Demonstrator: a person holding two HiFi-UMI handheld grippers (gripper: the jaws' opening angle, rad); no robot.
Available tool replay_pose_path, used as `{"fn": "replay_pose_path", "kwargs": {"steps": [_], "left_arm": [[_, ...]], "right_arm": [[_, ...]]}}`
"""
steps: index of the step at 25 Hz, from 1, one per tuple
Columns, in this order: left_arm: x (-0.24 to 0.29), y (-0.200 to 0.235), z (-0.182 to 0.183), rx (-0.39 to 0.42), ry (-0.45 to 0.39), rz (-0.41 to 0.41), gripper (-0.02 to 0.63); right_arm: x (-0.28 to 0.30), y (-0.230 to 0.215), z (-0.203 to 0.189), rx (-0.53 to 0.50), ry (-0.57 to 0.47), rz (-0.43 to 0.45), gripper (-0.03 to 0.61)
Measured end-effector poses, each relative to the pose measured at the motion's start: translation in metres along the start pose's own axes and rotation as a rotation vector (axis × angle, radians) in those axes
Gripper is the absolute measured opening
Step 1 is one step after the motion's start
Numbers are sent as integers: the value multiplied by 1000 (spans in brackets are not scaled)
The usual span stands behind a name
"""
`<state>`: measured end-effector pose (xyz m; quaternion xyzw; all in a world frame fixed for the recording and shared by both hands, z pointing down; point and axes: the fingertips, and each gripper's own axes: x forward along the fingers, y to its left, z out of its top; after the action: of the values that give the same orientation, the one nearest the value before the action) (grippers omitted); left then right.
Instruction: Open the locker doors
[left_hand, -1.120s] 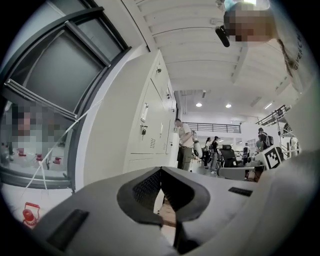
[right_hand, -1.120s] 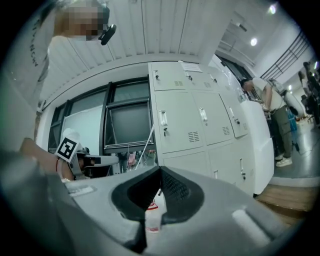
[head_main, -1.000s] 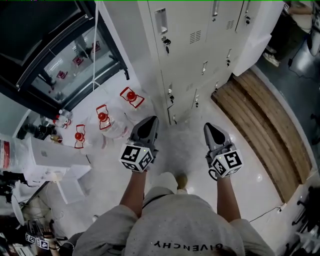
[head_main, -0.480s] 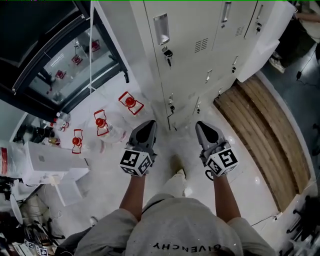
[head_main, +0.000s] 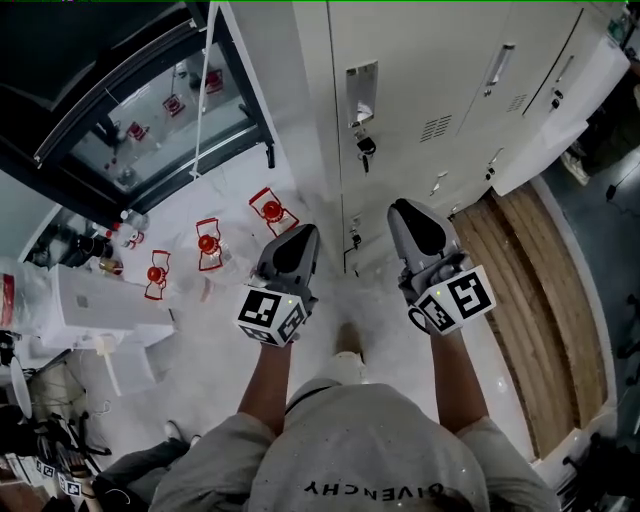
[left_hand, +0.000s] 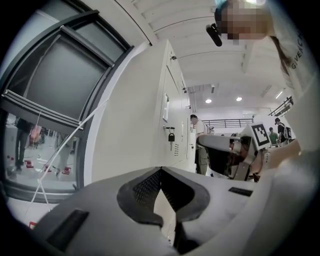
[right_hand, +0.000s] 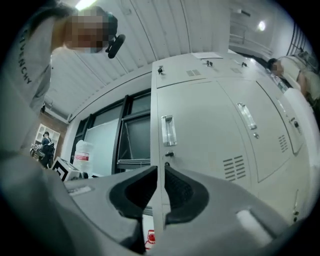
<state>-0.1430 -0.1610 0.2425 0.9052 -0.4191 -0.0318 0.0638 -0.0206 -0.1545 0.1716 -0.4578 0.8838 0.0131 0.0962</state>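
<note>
Locate the lockers (head_main: 430, 60) from 12 to 2 o'clock in the head view, with nothing in contact with them. Treat the task as not yet begun: count every near door as shut, with the handle (head_main: 361, 85) at 12 o'clock flush in its panel and a lock (head_main: 366, 147) just below it. Leave undecided the far panel (head_main: 560, 110) at 2 o'clock, too oblique to judge. Read the left hand-held gripper (head_main: 302, 235) as closed tip to tip on nothing. Read the right hand-held gripper (head_main: 406, 210) as parted by a narrow slit, having just been opening, with nothing between the pads. Expect the handle to be its likely target. Regard reaching, gripping and swinging out each door as still to do.
</note>
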Motion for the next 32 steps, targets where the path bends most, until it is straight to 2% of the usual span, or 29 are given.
{"fn": "replay_pose_path", "kwargs": {"steps": [6, 12, 21, 32], "left_arm": [[22, 13, 17, 1, -23, 25, -2], [26, 28, 28, 3, -45, 79, -2], [18, 30, 29, 0, -39, 198, -2], [3, 12, 25, -14, -43, 271, -2]], "right_arm": [[54, -2, 48, -22, -39, 69, 82], [99, 2, 82, -86, 1, 136, 122], [133, 1, 76, -60, 85, 204, 152], [119, 11, 75, -53, 116, 254, 155]]}}
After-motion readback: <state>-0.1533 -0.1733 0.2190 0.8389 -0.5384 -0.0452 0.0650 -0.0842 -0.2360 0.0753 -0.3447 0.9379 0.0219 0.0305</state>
